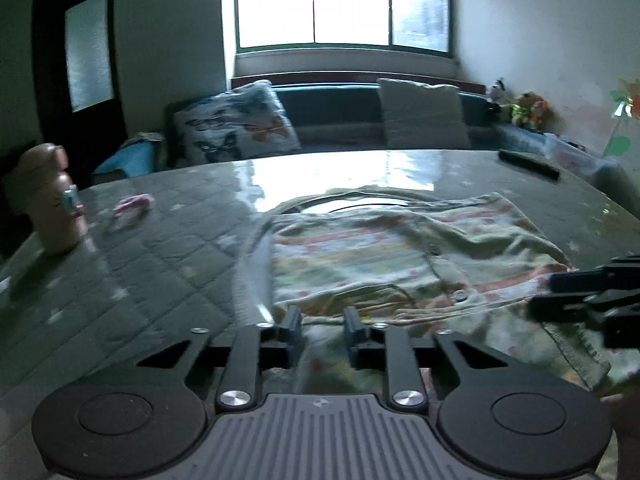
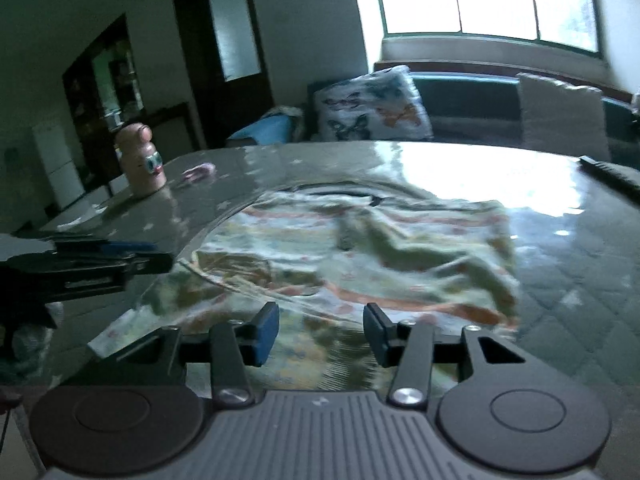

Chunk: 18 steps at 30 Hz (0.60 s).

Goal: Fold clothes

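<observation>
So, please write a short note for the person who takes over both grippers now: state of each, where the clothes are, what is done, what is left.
Left gripper: fingers narrowly apart at the garment's near edge; no clear grip visible.
Right gripper: fingers open over the near edge, holding nothing.
Garment: striped light top, lying wrinkled and mostly spread on the table.
Done: no clean fold visible yet.
Left: smooth it, fold it.
</observation>
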Tool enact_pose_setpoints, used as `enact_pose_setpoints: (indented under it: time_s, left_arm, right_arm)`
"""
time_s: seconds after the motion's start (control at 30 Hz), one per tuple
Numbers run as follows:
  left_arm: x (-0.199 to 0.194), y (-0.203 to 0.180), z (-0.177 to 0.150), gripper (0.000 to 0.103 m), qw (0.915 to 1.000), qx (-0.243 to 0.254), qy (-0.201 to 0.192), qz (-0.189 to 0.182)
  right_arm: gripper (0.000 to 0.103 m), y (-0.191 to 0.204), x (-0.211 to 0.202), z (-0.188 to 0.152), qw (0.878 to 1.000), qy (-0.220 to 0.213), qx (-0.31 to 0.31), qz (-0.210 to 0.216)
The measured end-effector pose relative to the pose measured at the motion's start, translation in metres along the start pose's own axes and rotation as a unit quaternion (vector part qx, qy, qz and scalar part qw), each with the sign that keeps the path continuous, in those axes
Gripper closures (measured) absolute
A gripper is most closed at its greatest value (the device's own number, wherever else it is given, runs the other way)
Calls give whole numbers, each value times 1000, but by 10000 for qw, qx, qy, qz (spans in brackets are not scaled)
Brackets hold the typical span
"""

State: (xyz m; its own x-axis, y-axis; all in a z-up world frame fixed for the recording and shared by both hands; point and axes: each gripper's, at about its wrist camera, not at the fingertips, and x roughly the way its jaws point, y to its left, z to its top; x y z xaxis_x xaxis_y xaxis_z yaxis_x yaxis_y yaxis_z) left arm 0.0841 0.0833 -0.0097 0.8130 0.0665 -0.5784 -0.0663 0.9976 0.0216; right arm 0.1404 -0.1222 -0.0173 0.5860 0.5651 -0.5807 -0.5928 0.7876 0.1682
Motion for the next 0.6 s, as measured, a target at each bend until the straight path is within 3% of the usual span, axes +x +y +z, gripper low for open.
enact_pose_setpoints:
  time_s: [0.27,0.37,0.5,0.6]
  left_arm:
    - [21,6,-11,83,9994,63,264,195]
    - [7,2,-13,83,9996,132,162,186]
    - [-15,-11,-19,65,9996,282,19,-8]
    - [-28,-23,-28,63,9987,450,-29,-240]
  right_arm:
    - [61,3,11,-11,9993,228,-286,-20]
    - [49,5,0,-13,9991,206,-360,24]
    - [48,13,-16,-19,9979,119,-584,245]
    - [48,18,-22,-26,9963,112,-744,416]
